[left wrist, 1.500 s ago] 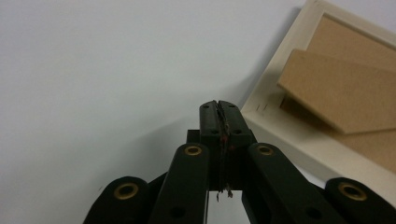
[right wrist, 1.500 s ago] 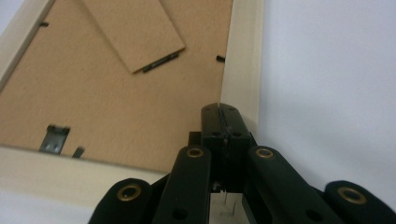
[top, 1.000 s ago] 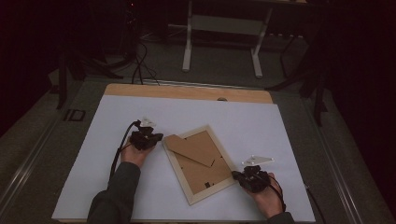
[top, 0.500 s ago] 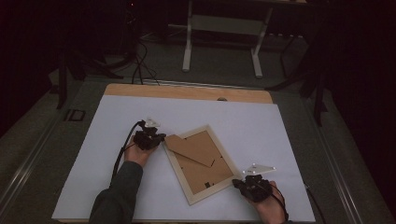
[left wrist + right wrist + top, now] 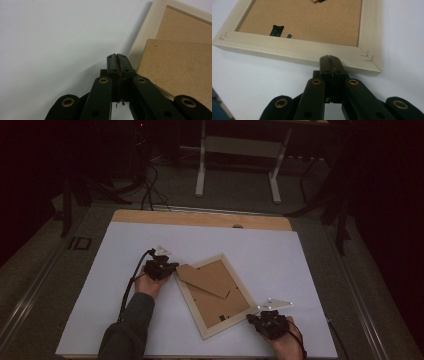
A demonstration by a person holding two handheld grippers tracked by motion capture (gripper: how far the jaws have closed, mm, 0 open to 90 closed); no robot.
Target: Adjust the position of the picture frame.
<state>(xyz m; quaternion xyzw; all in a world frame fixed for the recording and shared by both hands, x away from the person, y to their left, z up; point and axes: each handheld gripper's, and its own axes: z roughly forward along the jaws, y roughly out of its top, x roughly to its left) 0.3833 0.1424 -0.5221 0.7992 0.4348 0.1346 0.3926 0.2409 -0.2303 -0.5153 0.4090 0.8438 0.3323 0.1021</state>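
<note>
A pale wooden picture frame (image 5: 215, 296) lies face down on the white table sheet (image 5: 310, 270), its brown fibreboard backing upward and its long axis running diagonally, from the far-left corner toward the near-right corner as the high view shows it. A loose tan fibreboard stand flap (image 5: 204, 279) sits across the frame's far-left part, one corner overhanging the rail there. Taking the frame as the landmark: the left gripper (image 5: 169, 269) rests at its far-left corner, and the right gripper (image 5: 252, 319) at its near-right corner, so the two sit at opposite ends of the long axis, each about equally close to its own end. In the left gripper view the black jaws are pressed together with nothing between them, their tip (image 5: 117, 58) just beside the frame's pale rail (image 5: 142, 42), with the flap's edge (image 5: 175, 65) lying to their right. In the right gripper view the jaws are likewise closed and empty, their tip (image 5: 329, 60) touching or nearly touching the outer side of the frame's rail (image 5: 294, 51) close to the stapled mitre corner (image 5: 368, 57); a small black turn clip (image 5: 276, 30) shows on the backing beyond. Whichever way the frame is to be nudged or turned, both closed tips would act as pushers against its outer edges, not as pincers.
</note>
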